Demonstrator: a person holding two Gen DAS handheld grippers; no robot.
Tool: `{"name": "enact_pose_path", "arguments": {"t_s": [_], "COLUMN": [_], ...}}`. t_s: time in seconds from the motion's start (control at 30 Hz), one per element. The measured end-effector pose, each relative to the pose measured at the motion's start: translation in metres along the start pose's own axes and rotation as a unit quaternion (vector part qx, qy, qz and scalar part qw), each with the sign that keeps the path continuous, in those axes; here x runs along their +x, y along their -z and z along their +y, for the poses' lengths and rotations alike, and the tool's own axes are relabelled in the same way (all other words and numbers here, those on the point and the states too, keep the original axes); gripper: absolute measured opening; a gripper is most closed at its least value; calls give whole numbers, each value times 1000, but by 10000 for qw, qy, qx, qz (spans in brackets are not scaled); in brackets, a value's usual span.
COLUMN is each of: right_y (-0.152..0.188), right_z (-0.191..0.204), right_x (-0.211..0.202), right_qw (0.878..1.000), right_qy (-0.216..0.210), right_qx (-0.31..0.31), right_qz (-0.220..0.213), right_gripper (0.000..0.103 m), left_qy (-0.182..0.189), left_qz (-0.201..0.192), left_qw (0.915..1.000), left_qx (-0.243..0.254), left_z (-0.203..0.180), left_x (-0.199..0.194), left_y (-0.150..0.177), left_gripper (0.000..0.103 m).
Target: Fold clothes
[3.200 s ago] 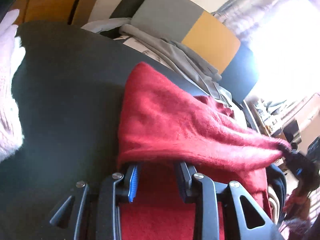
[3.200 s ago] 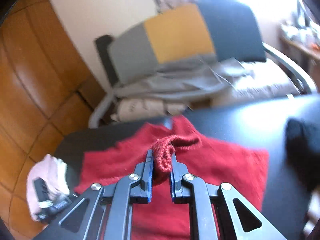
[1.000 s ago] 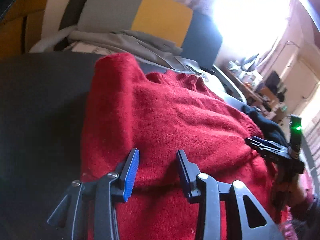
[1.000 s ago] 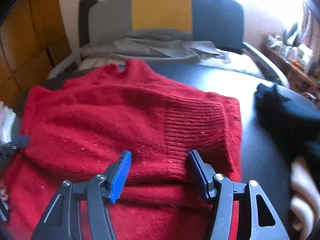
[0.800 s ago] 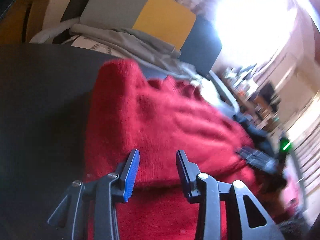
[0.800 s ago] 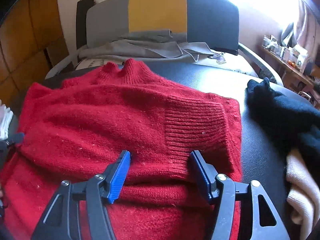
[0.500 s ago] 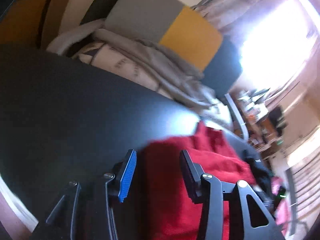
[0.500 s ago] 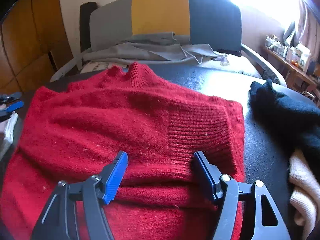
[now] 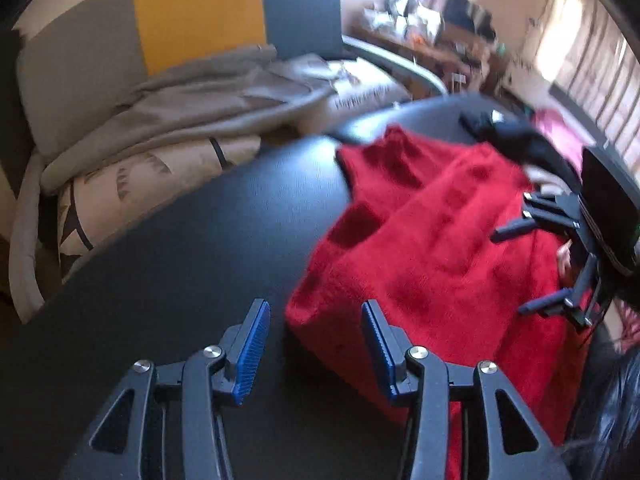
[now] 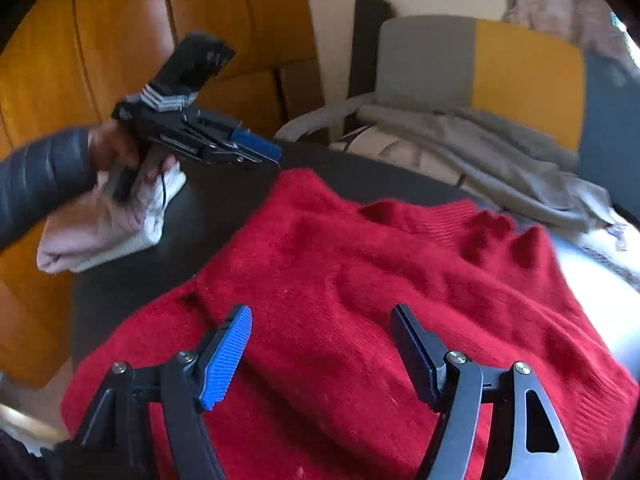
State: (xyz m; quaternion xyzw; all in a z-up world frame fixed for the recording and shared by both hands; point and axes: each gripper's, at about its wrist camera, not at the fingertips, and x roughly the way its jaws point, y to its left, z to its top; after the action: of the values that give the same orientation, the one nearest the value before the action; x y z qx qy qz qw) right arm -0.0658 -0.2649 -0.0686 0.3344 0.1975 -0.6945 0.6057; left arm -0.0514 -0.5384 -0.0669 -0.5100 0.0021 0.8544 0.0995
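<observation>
Across the lower half of both views, black counter [image 9: 208,216] carries everything. Red sweater [image 10: 360,288] lies on it, folded and rumpled, filling centre and lower right of the right wrist view; in the left wrist view it sits right of centre, collar end toward upper right. Behind counter, upper part of both frames, a chair [image 10: 480,56] with grey, yellow and dark panels, grey blanket [image 9: 192,96] heaped on its seat. Dark garment [image 9: 516,140] at the sweater's far edge, upper right of left wrist view. Pale cloth [image 10: 132,228] at counter's left edge, mid left of right wrist view, partly behind a hand.

Right hand-held gripper [image 10: 320,344], bottom centre of its view, fingers spread wide over the sweater, nothing clamped; touching the knit or just above it, can't tell. Left hand-held gripper [image 9: 314,344], bottom centre of its view, fingers apart, sweater's near corner between the tips, not clamped. It also shows upper left of right wrist view, held by a hand [image 10: 116,148] with dark sleeve, above the counter.
</observation>
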Motion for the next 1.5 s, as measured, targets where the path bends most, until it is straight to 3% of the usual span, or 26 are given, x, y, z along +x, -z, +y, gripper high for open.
{"name": "enact_pose_path", "arguments": {"t_s": [0.17, 0.27, 0.33, 0.4, 0.43, 0.57, 0.63, 0.77, 0.83, 0.9, 0.97, 1.07, 1.13, 1.23, 1.43, 1.5], "right_y": [18, 20, 21, 21, 20, 18, 16, 17, 14, 13, 15, 16, 17, 18, 31, 37], "right_z": [-19, -24, -26, -26, -25, -24, -24, -22, -23, -22, -23, -24, -24, -24, -57, -69], "right_x": [30, 29, 30, 31, 33, 34, 37, 40, 45, 47, 45, 43, 42, 34, -15, -33], "right_qw": [9988, 9982, 9980, 9978, 9979, 9982, 9984, 9956, 9947, 9944, 9945, 9946, 9946, 9950, 9867, 9818], "right_qy": [63, -19, -89, -137, -159, -124, -33, 705, 791, 826, 801, 783, 779, 697, 987, 1136], "right_qx": [444, 589, 626, 641, 627, 568, 544, 571, 551, 525, 556, 583, 584, 665, 1292, 1520], "right_qz": [172, 102, 93, 92, 97, 114, 120, 235, 355, 390, 382, 364, 355, 280, 14, -72], "right_gripper": [77, 78, 82, 84, 86, 90, 90, 90, 92, 93, 94, 94, 95, 95, 95, 95], "left_qy": [-184, 386, 672, 833, 669, 219, -216, -887, -1238, -1363, -1699, -1430, -1268, -895, -1465, -1681], "left_qz": [551, 608, 433, 390, 406, 312, 172, 7, -48, -162, -250, -833, -1194, -1421, -933, -984], "left_qw": [9983, 9966, 9940, 9895, 9903, 9956, 9957, 9822, 9755, 9721, 9618, 9472, 9411, 9440, 9550, 9536], "left_qx": [-3, -407, -750, -1116, -1145, -857, -881, -1653, -1820, -1903, -2133, -2745, -2899, -2842, -2404, -2296], "left_z": [9, 15, 20, 29, 30, 8, -3, 16, 16, 15, 14, 11, -4, -43, -102, -117], "left_x": [39, 58, 58, 57, 56, 47, 40, 46, 46, 42, 32, 6, -5, 0, 39, 40], "left_y": [-3, 4, 6, 9, 10, 21, 25, 39, 37, 31, 27, 31, 30, 27, 44, 53], "left_gripper": [48, 50, 50, 35, 21, 10, 9, 10, 12, 11, 11, 16, 18, 20, 21, 22]}}
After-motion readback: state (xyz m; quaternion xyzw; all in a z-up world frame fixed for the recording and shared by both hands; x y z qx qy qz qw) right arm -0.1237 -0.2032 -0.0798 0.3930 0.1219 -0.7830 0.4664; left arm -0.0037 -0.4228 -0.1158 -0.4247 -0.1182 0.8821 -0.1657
